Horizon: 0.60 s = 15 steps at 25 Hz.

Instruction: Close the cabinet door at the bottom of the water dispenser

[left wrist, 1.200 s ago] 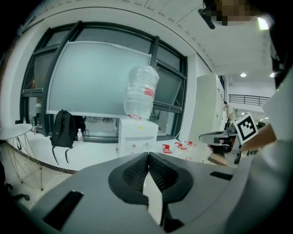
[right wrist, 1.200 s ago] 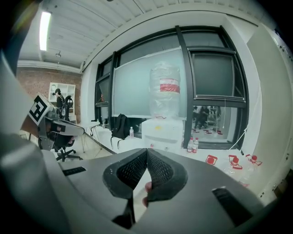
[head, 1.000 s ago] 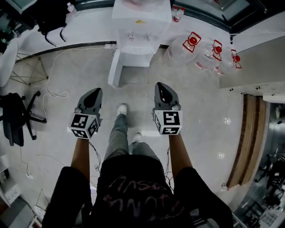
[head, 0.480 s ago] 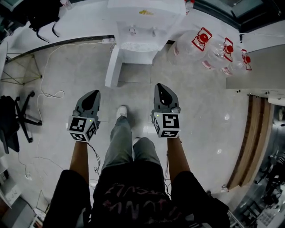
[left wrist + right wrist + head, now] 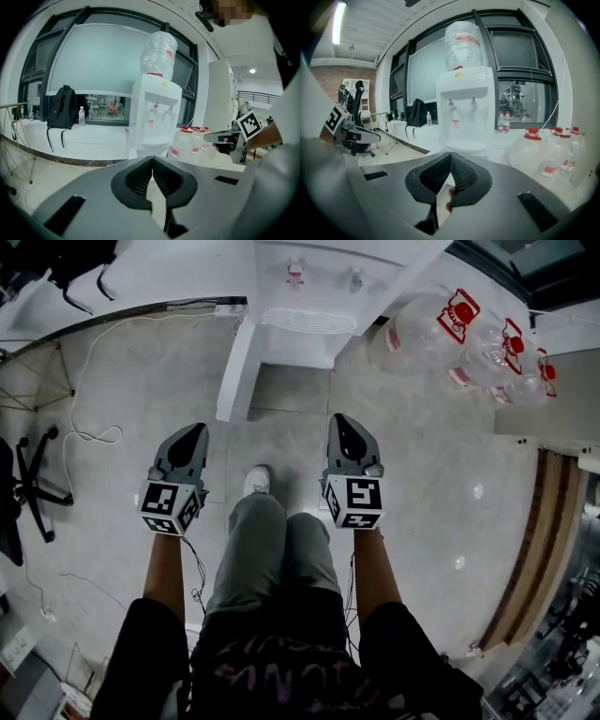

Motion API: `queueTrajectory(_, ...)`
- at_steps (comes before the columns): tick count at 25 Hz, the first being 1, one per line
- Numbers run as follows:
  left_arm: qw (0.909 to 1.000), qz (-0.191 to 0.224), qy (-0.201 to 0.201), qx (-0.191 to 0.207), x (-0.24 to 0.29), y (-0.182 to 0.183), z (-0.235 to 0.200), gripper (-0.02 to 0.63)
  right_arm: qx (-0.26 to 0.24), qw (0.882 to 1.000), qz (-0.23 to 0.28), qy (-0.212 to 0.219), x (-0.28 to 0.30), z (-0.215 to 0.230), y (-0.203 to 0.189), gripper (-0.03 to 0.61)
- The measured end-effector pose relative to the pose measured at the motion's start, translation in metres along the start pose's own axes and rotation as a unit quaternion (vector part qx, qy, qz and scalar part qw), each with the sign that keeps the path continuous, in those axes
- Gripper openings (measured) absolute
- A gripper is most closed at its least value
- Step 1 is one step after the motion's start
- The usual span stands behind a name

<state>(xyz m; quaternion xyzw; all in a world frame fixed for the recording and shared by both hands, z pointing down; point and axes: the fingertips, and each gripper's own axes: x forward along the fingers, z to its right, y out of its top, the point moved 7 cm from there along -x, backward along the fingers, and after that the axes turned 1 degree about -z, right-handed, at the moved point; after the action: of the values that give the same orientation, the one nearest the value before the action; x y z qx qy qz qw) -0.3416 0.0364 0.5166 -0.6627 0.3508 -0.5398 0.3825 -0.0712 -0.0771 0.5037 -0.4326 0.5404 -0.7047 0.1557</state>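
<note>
Pale tiled floor (image 5: 122, 409), with the water dispenser (image 5: 319, 287) ahead against the wall. Its bottom cabinet door (image 5: 235, 371) stands swung out to the left, wide open, so the closing is not yet begun. Left tool (image 5: 190, 435) and right tool (image 5: 340, 424) are both pressed together, empty, well short of the door. Remaining: reach the door and push it shut.

Pale floor (image 5: 141, 381), lg dark-framed windows (image 5: 103, 61)
</note>
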Motion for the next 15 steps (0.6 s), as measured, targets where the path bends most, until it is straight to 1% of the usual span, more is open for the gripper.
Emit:
queueTrajectory(2,1.0000,0.001,0.005,-0.001,0.009,-0.020,-0.007,0.015,0.004,1.000,0.002,0.000,0.012,0.001,-0.021,0.013)
queueTrajectory(6,0.9999,0.005,0.011,0.000,0.026,-0.057,-0.019,0.015,-0.010,1.000,0.003,0.005,0.034,0.000,-0.058,0.012)
queueTrajectory(10,0.9999,0.006,0.015,0.003,0.043,-0.095,-0.033,0.015,-0.013,1.000,-0.009,0.013,0.057,-0.004,-0.097,0.013)
queueTrajectory(15,0.9998,0.011,0.018,0.000,0.062,-0.140,-0.046,0.015,-0.004,1.000,-0.001,0.020,0.083,-0.005,-0.139,0.012)
